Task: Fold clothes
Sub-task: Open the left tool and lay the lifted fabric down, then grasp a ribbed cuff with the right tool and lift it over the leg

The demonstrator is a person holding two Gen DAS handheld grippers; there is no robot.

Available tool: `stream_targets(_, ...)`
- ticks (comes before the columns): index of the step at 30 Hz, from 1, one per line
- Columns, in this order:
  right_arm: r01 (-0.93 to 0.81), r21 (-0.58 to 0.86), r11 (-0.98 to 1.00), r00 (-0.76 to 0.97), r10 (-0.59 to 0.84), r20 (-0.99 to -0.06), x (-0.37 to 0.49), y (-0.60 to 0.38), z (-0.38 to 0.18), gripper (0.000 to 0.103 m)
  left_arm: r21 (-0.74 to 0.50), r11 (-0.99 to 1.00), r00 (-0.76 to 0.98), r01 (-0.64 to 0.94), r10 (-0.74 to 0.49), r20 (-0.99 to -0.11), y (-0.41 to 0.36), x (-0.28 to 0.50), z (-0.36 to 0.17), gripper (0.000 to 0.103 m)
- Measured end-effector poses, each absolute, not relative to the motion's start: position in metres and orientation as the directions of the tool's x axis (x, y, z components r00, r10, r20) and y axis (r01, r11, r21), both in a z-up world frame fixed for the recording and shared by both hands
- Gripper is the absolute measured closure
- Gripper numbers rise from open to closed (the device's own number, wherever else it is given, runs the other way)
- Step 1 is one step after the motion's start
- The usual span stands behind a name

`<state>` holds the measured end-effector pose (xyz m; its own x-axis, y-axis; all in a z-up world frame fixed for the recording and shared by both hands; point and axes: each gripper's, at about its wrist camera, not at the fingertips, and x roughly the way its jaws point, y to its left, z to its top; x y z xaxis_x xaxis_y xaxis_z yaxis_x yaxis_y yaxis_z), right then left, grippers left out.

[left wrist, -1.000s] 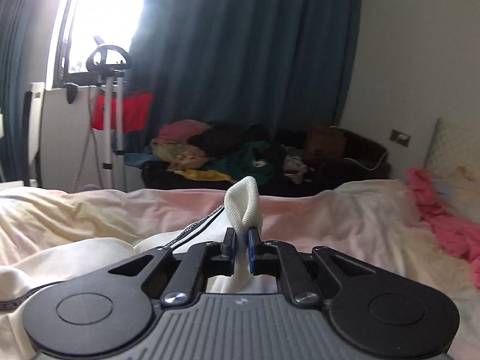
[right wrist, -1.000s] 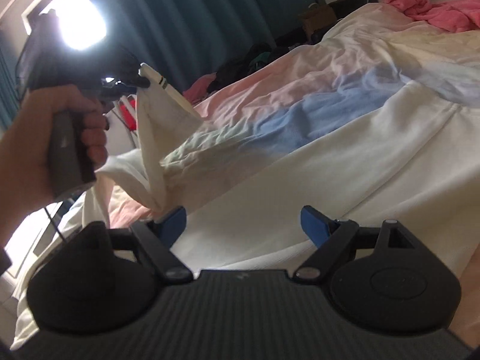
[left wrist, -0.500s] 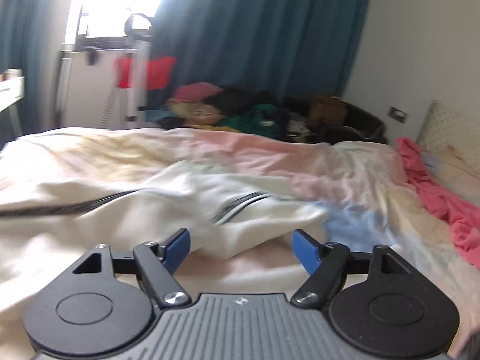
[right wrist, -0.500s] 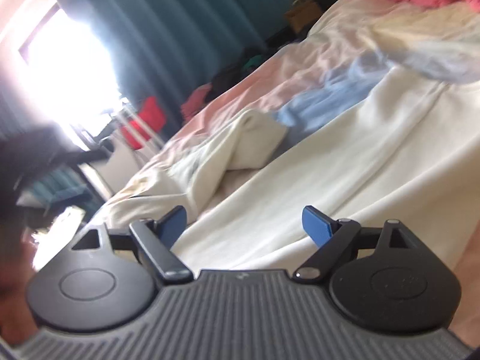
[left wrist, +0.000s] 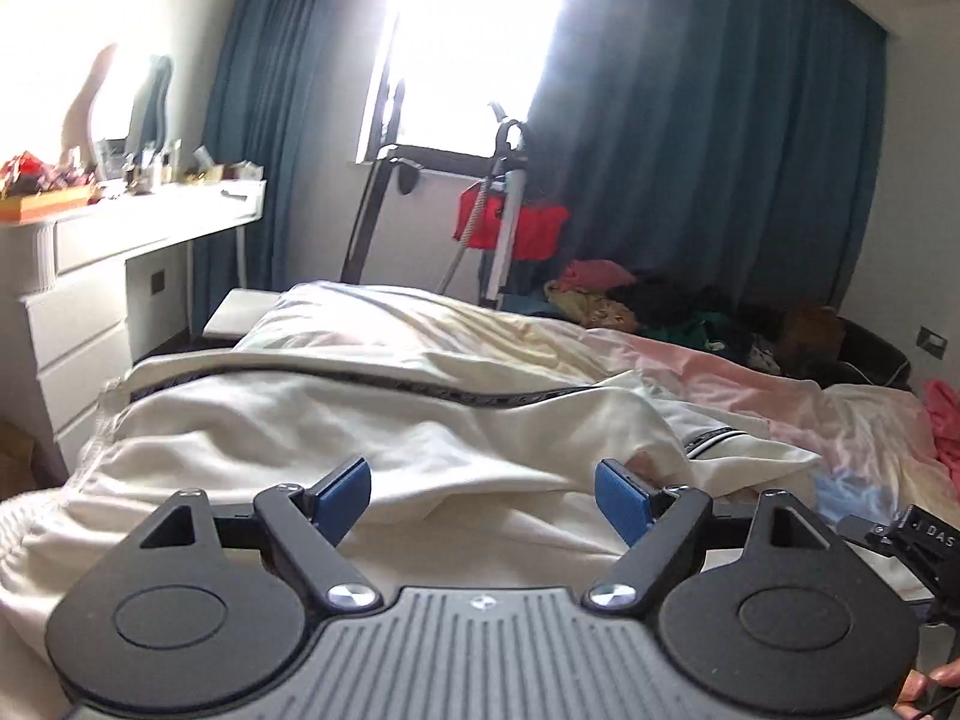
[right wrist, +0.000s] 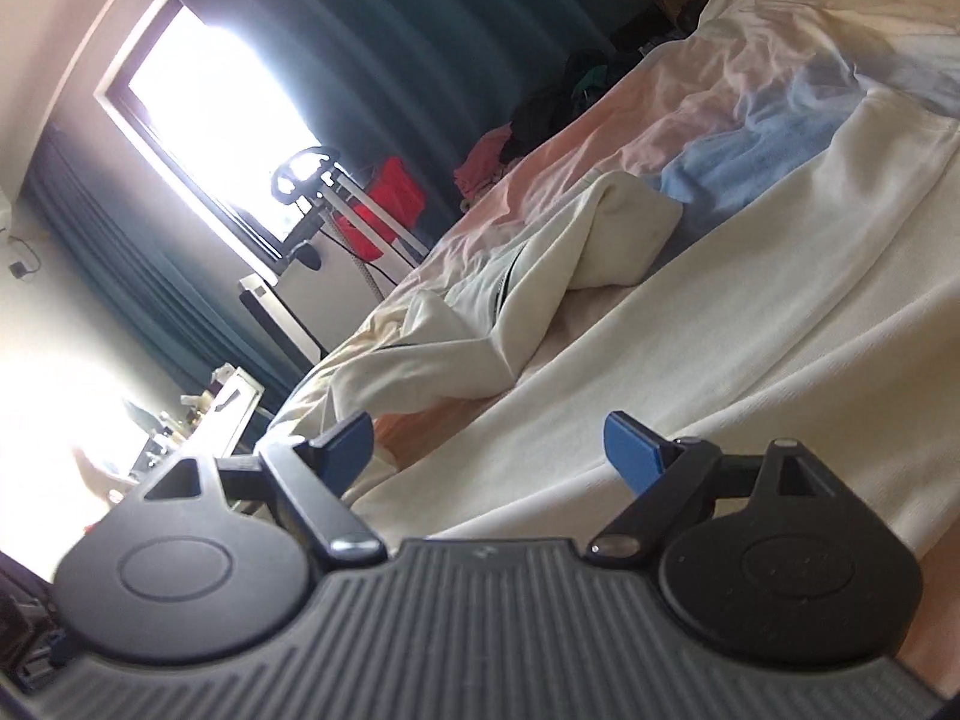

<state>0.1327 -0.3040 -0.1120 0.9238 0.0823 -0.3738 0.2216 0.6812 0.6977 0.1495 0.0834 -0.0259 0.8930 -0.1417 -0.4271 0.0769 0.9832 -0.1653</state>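
A cream garment (left wrist: pixel 372 426) with a dark striped trim lies spread and wrinkled on the bed. My left gripper (left wrist: pixel 483 495) is open and empty, low over the garment's near part. In the right wrist view the same garment (right wrist: pixel 750 312) stretches across the bed, with a folded-over sleeve or leg (right wrist: pixel 576 246) bunched beyond it. My right gripper (right wrist: pixel 489 450) is open and empty, just above the cloth's near edge. Part of the right gripper shows at the right edge of the left wrist view.
The bed has a pastel pink, blue and yellow cover (left wrist: pixel 780 396). A white dresser (left wrist: pixel 90 276) stands at the left. A clothes pile (left wrist: pixel 660 300) lies under dark teal curtains (left wrist: pixel 720 150). A pink cloth (left wrist: pixel 945 420) lies at the far right.
My left gripper let go of the cream cloth it held raised; the cloth dropped onto the bed. The left gripper then swung left and down. The right gripper stayed open.
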Motion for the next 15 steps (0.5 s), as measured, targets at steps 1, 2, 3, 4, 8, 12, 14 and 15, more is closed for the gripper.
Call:
stream_targets(1,0.223,0.712,0.666,0.918,0.103,-0.384,0.133,-0.303,-0.111,0.016,-0.15,0.986,0.893,0.071,-0.129,-0.43,0.089,0.146,-0.029,0.02)
stream_targets(2,0.222,0.73,0.646,0.908,0.137,-0.396,0.139,-0.304,-0.112,0.016,-0.123,0.99,0.895,0.066,-0.113,-0.432,0.092,0.144,-0.032,0.019)
stream_targets(3,0.22,0.75,0.624,0.896,0.174,-0.408,0.146,-0.305,-0.114,0.016,-0.117,0.992,0.89,0.054,-0.101,-0.445,0.095,0.144,-0.034,0.019)
stream_targets(4,0.22,0.769,0.601,0.883,0.212,-0.419,0.153,-0.306,-0.115,0.016,-0.125,0.991,0.881,0.041,-0.095,-0.463,0.1,0.146,-0.036,0.019)
stream_targets(8,0.276,0.761,0.587,0.86,0.204,-0.469,0.204,-0.321,-0.115,0.016,-0.228,0.973,0.858,0.044,-0.154,-0.491,0.121,0.152,-0.039,0.019)
stream_targets(12,0.329,0.729,0.6,0.861,0.126,-0.492,0.272,-0.334,-0.118,0.017,-0.264,0.962,0.848,0.074,-0.2,-0.491,0.13,0.16,-0.048,0.018)
stream_targets(14,0.382,0.737,0.558,0.851,0.098,-0.516,0.306,-0.341,-0.126,0.016,-0.278,0.958,0.834,0.075,-0.213,-0.508,0.133,0.17,-0.06,0.019)
stream_targets(15,0.399,0.734,0.55,0.852,0.073,-0.518,0.322,-0.344,-0.129,0.017,-0.29,0.954,0.828,0.074,-0.221,-0.515,0.135,0.175,-0.067,0.018)
